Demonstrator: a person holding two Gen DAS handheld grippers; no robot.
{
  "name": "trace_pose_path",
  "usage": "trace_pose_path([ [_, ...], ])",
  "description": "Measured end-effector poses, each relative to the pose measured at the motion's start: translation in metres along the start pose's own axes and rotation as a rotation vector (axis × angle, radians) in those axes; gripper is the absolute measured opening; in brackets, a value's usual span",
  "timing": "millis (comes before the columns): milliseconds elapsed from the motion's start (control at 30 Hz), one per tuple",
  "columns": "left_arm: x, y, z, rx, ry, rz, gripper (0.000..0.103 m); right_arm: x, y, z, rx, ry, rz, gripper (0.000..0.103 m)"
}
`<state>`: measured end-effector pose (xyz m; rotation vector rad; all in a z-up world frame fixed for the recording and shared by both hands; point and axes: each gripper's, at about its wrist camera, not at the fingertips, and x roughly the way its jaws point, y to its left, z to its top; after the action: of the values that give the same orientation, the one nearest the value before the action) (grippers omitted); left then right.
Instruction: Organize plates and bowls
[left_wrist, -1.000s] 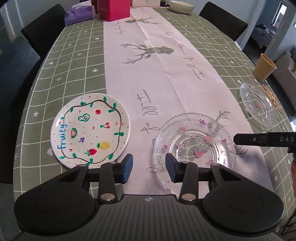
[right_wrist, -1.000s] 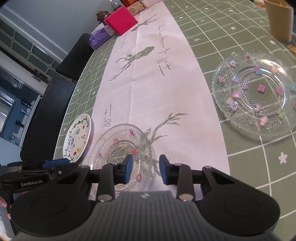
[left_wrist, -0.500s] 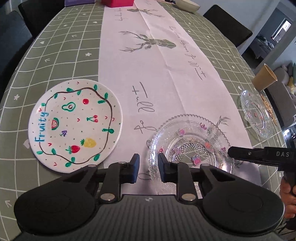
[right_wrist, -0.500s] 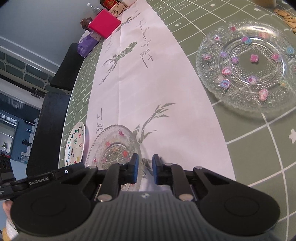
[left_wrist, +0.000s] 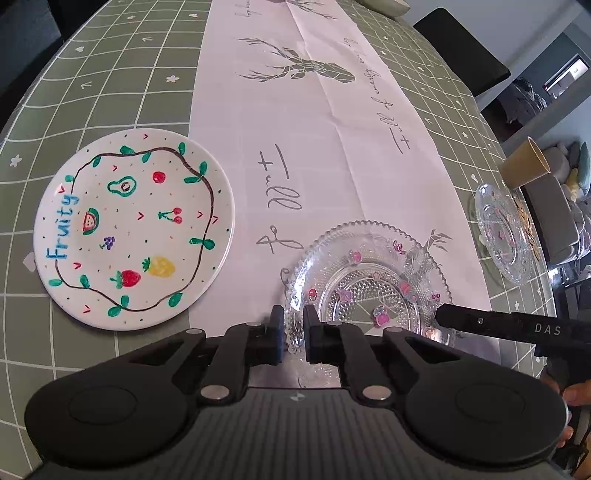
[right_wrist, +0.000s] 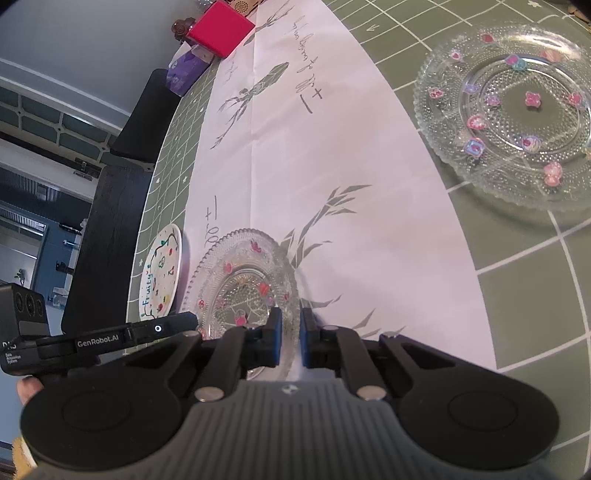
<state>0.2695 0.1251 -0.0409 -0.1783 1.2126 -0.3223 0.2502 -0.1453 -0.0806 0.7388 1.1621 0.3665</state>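
A clear glass bowl (left_wrist: 369, 280) with pink flower dots sits on the white runner. My left gripper (left_wrist: 293, 326) is shut on its near left rim. My right gripper (right_wrist: 290, 326) is shut on the rim of the same bowl (right_wrist: 243, 280) at its right side; it shows in the left wrist view as a black bar (left_wrist: 509, 326). A white "Fruity" plate (left_wrist: 135, 229) lies to the left of the bowl, also in the right wrist view (right_wrist: 162, 273). A second glass plate (right_wrist: 506, 122) lies on the green cloth to the right, also in the left wrist view (left_wrist: 506, 232).
A yellow paper cup (left_wrist: 526, 168) stands beyond the second glass plate. A pink box (right_wrist: 219, 33) and a purple box (right_wrist: 186, 72) stand at the far end of the table. Black chairs (right_wrist: 110, 236) line the left side.
Both grippers moved in to the glass bowl and closed on its rim from opposite sides. The jaws were open one second ago.
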Motion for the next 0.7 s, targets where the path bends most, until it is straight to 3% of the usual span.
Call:
trace_pose_path([
  [267,-0.015,-0.015,-0.002,0.021,-0.028,-0.073,0.01,-0.022,-0.01,0.0,0.082,0.015,-0.006,0.005],
  [367,-0.017,-0.022,-0.001,0.031,-0.001,-0.09,0.01,-0.037,-0.012,-0.008,0.116,0.042,0.001,0.005],
  [500,-0.022,-0.038,-0.006,0.084,0.011,-0.138,0.01,-0.057,-0.01,-0.023,0.098,0.07,-0.054,0.006],
  [700,-0.015,-0.071,-0.017,0.166,0.052,-0.137,0.01,-0.084,-0.024,-0.038,0.113,0.064,-0.077,0.007],
])
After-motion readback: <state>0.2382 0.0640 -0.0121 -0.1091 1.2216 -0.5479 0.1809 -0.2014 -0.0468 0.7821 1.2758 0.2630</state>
